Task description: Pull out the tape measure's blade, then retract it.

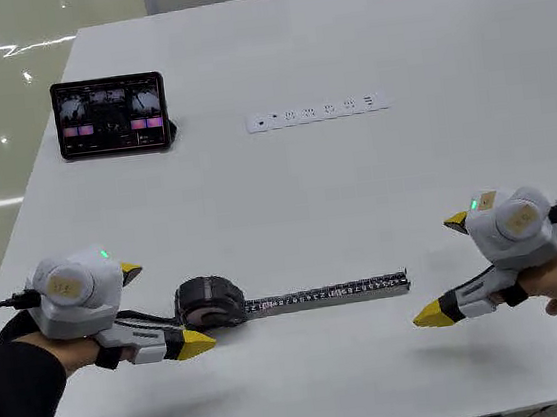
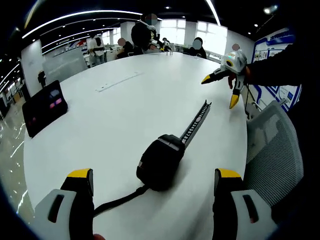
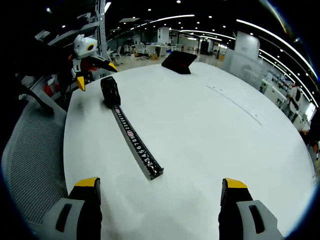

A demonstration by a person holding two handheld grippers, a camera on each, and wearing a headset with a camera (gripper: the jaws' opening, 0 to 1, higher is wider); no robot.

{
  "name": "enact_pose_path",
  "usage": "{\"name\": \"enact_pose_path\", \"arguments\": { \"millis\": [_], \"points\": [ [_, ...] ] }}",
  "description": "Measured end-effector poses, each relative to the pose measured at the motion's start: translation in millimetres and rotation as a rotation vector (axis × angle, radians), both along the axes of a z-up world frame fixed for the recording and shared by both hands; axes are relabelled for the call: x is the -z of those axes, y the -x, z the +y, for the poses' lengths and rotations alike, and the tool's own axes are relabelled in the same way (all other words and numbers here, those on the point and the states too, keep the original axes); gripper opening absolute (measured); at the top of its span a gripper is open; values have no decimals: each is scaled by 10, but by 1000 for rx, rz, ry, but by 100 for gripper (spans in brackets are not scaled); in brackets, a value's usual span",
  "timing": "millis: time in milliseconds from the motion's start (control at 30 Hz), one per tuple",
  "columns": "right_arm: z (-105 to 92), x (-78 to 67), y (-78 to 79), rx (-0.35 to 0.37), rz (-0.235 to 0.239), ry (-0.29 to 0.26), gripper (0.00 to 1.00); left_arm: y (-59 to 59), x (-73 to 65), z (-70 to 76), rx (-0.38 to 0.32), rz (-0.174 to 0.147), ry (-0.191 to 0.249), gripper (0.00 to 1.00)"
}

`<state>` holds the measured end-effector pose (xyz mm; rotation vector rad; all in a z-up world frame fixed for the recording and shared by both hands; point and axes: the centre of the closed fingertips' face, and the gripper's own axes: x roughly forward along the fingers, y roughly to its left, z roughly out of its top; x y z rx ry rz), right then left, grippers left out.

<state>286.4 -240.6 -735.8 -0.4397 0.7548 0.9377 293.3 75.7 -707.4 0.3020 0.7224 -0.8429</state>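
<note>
Yellow-tipped left gripper is held spread and empty, the black tape measure case lying just ahead of it on the white table. The right gripper, likewise spread, is near the tip of the extended blade. For retraction, the case should be steadied and the blade fed back slowly. Numerals are printed along the blade; no brand is legible.

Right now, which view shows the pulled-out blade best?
Right gripper view: the blade lies close ahead, markings readable, free end nearest. Head view shows its full length side-on but smaller. Left gripper view shows it foreshortened, running away behind the case.
</note>
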Motion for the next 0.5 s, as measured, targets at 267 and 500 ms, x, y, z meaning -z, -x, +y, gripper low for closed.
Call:
{"name": "enact_pose_path", "arguments": {
  "millis": [267, 500],
  "points": [
    [-84, -97, 82, 66, -59, -47, 99, 39, -81, 86, -117, -27, 103, 99],
    [-225, -148, 232, 113, -44, -110, 99, 115, -55, 310, -176, -43, 73, 99]
  ]
}}
